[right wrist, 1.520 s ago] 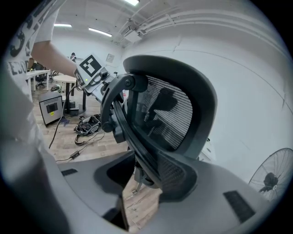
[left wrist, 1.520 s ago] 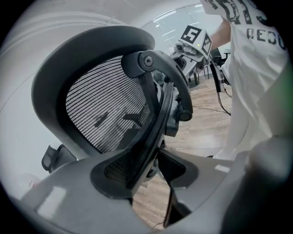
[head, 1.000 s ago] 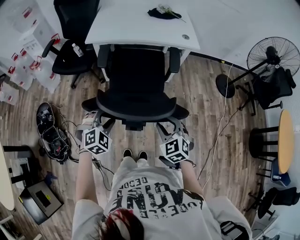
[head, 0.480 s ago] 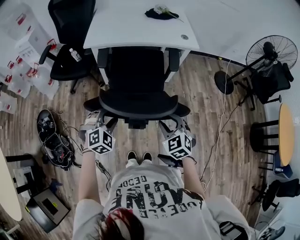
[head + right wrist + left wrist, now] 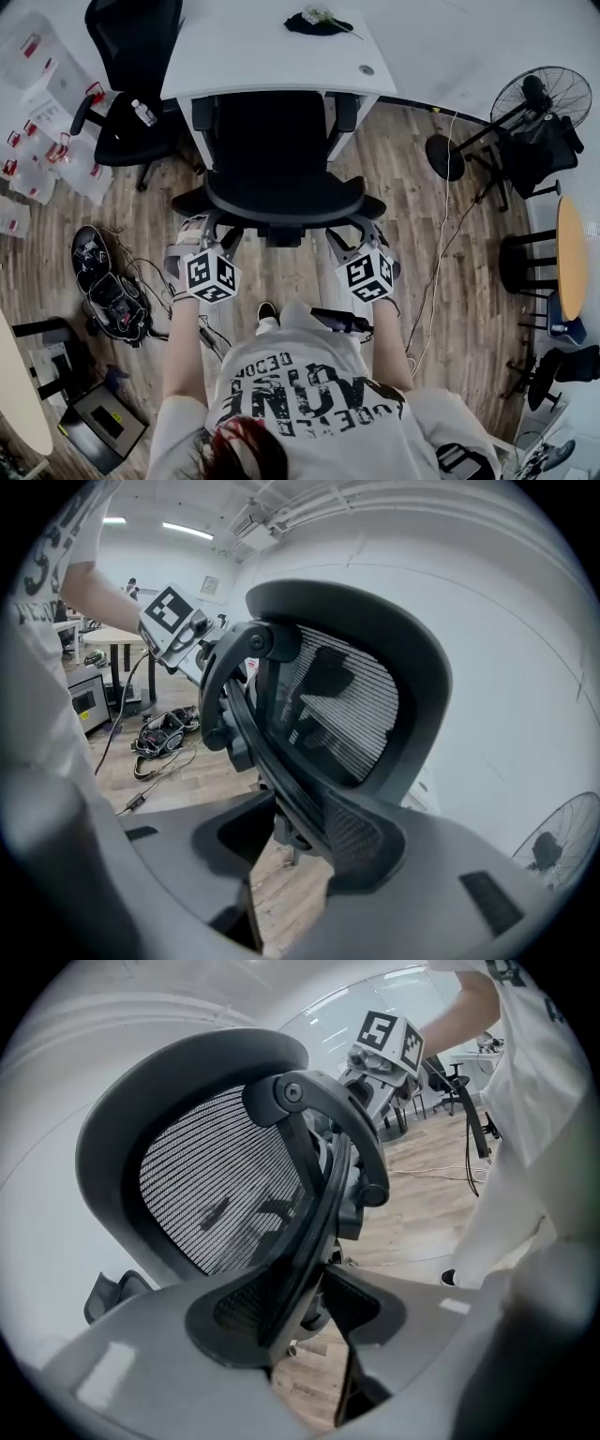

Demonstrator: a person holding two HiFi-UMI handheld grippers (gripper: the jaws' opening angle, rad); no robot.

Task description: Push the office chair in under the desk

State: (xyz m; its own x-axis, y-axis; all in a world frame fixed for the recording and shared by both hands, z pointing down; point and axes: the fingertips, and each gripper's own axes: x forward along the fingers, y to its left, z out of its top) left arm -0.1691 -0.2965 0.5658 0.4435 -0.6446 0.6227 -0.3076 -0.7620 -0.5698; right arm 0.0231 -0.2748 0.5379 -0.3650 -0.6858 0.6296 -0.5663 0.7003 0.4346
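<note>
The black mesh office chair (image 5: pixel 281 192) faces the white desk (image 5: pixel 253 52), its seat and armrests partly under the desktop. In the head view my left gripper (image 5: pixel 221 240) holds the left end of the backrest's top rim and my right gripper (image 5: pixel 345 242) holds the right end. In the left gripper view, the left gripper (image 5: pixel 302 1303) has its jaws closed on the backrest (image 5: pixel 211 1185) frame's edge. In the right gripper view, the right gripper (image 5: pixel 296 831) grips the frame of the backrest (image 5: pixel 342 714) the same way. The chair's base is hidden under the seat.
A second black chair (image 5: pixel 127 56) with a water bottle (image 5: pixel 143 113) on its seat stands left of the desk. Cables and gear (image 5: pixel 105 286) lie on the wood floor at left. A standing fan (image 5: pixel 532 94) and a round table (image 5: pixel 571 272) are at right. A dark item (image 5: pixel 317 22) lies on the desk.
The chair has rolled forward, further under the desk, with both grippers moving along on its backrest. The person has stepped forward behind it.
</note>
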